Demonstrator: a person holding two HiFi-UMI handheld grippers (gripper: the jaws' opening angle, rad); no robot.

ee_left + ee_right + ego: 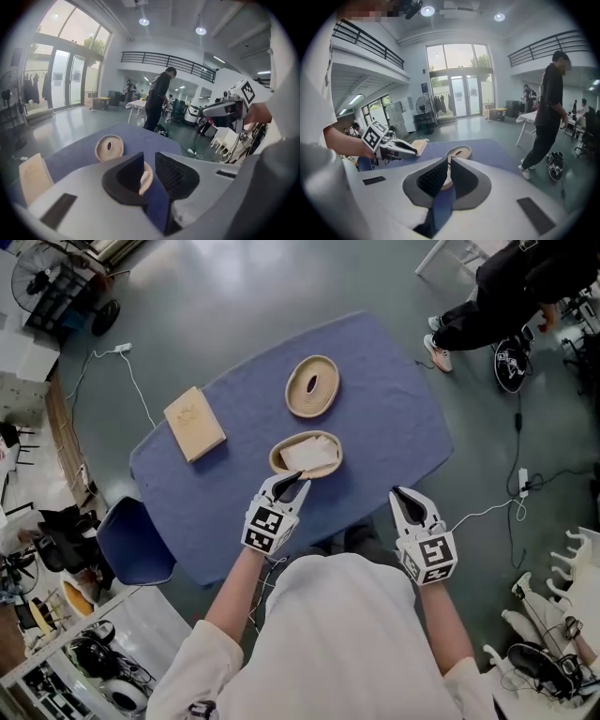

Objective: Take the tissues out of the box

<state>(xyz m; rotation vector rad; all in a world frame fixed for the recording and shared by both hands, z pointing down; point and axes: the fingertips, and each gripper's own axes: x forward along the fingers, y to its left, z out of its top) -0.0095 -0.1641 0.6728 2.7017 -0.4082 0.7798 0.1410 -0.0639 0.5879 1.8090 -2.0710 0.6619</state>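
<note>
An oval wooden tissue box (306, 455) stands open on the blue tablecloth (394, 418), with white tissues (309, 457) lying inside. Its slotted lid (312, 385) lies beyond it. My left gripper (292, 484) hovers just in front of the box's near rim, jaws slightly apart with nothing between them. In the left gripper view the box (146, 180) shows through the gap of that gripper (149, 157). My right gripper (405, 497) hangs at the table's near right edge, away from the box, jaws a little apart and empty. It (449, 161) points toward the lid (458, 152).
A flat wooden block (194, 423) lies at the table's left. A blue chair (134, 542) stands by the near left corner. A person (511, 287) stands off the far right corner, and cables (487, 512) run over the floor on the right.
</note>
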